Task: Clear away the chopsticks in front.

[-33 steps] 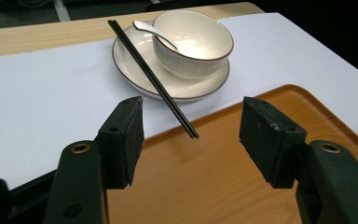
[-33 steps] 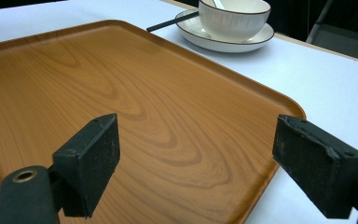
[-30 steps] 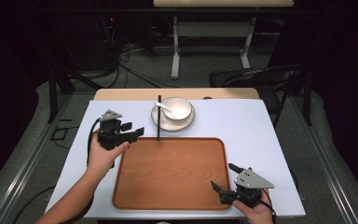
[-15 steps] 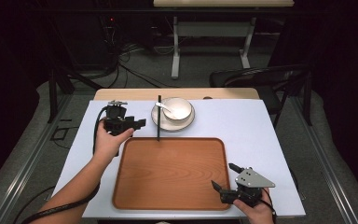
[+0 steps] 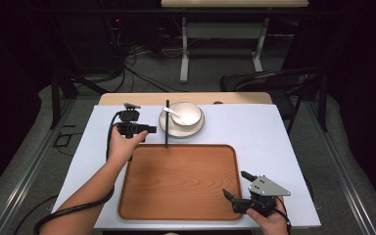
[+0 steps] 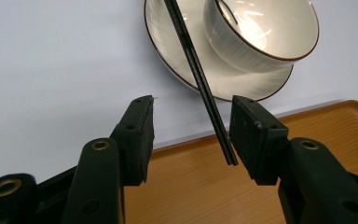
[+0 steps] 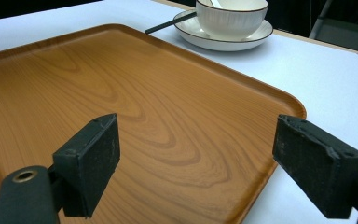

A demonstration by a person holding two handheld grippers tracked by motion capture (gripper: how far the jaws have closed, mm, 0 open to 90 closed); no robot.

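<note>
L hand-held gripper (image 5: 149, 130) at far-left edge of tray (image 5: 176, 205), reaching for black chopsticks (image 6: 200, 86); jaws apart but have just been closing, chopsticks between them near the right pad, not clearly pinched yet. Chopsticks lie w/ far end on rim of plate (image 6: 168, 60), near end out over the tray edge; bowl (image 6: 265, 28) sits on plate, spoon (image 5: 176, 115) inside. R hand-held gripper (image 5: 239, 186) idle over near-right tray corner, jaws wide apart, nothing in them. All on white bench (image 5: 274, 132). Risks, as judged: sticks sit off-centre in the jaws, so closing may push them sideways before they're caught, rolling them off the plate rim; two thin sticks could split, w/ one caught & one dropped; grip lands near the tip, so the long free end may swing & knock bowl or spoon on lift; jaw tip could scrape the tray edge if brought lower
</note>
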